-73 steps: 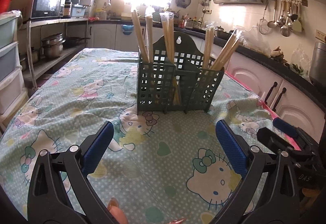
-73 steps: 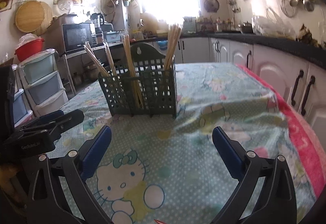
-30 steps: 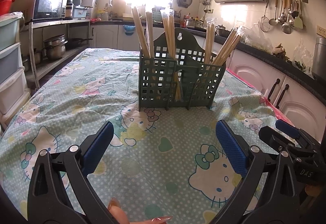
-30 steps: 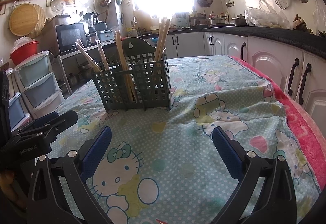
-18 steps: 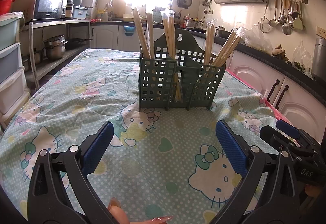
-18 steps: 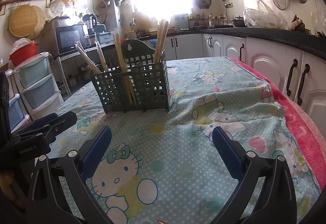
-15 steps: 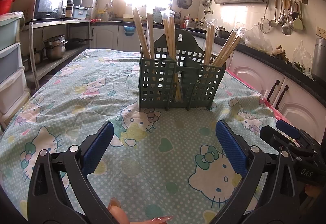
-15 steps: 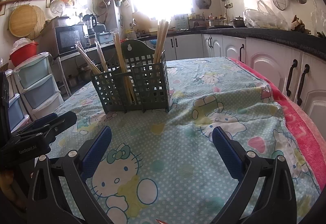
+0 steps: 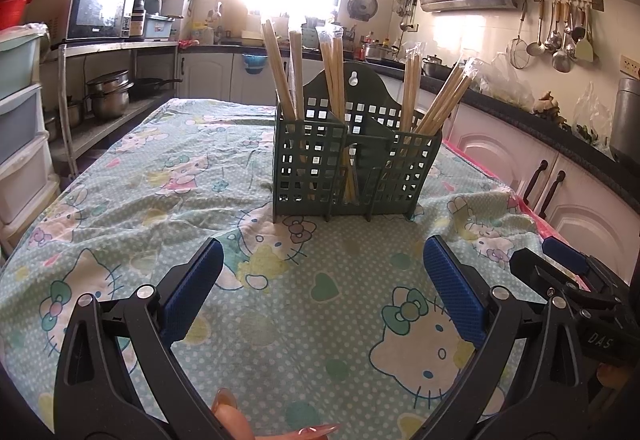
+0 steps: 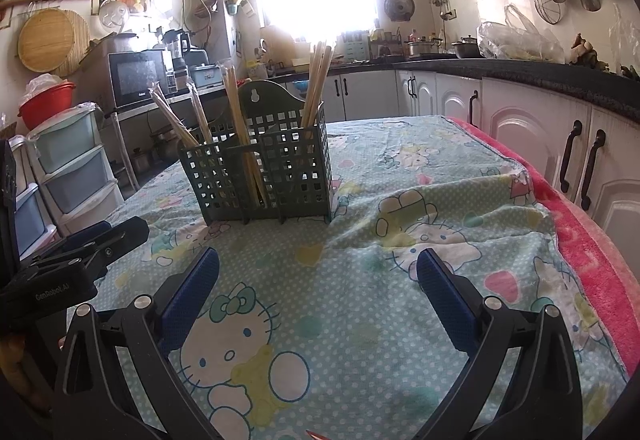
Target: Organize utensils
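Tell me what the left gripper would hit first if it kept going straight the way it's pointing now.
Most likely the green utensil caddy holding wrapped chopsticks. The open left gripper points across bare tablecloth toward its front wall, though its height above the cloth is hard to judge.

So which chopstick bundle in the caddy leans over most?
The wrapped bundle in the green caddy's right-hand compartment, seen from the left wrist: it tilts strongly outward, while the others stand nearly upright.
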Motion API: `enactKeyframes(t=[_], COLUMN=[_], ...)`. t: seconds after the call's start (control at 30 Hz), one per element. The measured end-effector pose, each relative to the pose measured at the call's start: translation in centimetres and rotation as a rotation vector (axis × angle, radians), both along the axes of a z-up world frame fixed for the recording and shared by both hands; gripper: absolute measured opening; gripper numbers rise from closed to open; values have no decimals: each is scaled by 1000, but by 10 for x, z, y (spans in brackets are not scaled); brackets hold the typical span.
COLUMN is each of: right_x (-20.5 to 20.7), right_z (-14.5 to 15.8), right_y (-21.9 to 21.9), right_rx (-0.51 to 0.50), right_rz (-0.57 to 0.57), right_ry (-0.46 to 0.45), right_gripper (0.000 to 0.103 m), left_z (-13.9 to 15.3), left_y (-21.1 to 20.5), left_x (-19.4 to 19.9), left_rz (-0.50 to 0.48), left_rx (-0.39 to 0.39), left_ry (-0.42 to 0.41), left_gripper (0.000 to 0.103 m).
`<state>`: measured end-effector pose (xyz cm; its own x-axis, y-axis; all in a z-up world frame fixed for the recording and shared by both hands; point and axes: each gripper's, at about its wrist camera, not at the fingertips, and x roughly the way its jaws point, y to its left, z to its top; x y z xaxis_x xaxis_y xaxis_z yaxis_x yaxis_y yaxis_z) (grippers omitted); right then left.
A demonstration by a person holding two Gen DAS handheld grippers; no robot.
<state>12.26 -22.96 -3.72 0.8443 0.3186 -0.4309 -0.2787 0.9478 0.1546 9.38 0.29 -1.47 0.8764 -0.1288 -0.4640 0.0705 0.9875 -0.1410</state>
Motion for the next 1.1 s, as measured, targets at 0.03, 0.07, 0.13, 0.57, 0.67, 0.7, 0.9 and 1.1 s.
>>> enactKeyframes(t=[0.03, 0.07, 0.13, 0.57, 0.67, 0.7, 0.9, 1.1], right_x=[1, 0, -1, -2, -3, -4, 3, 41], right_z=[0, 0, 0, 3, 7, 8, 15, 20], right_y=[0, 0, 0, -1, -2, -2, -11, -47], right_rx=[-1, 0, -1, -3, 0, 3, -31, -109], right_rz=[-2, -2, -3, -20, -26, -26, -77, -211], right_ry=[-1, -1, -2, -19, -26, -26, -20, 45], right_gripper=[96, 96, 96, 96, 96, 96, 96, 96], left_z=[0, 1, 1, 1, 0, 0, 4, 21], left_y=[0, 0, 0, -4, -6, -6, 12, 64], left_x=[-1, 0, 0, 0, 0, 0, 9, 36], left_rz=[0, 0, 1, -7, 25, 25, 51, 175], left_rx=[1, 1, 1, 7, 30, 29, -24, 31], left_ry=[0, 0, 0, -9, -2, 1, 62, 94], left_gripper=[92, 92, 92, 92, 92, 92, 92, 92])
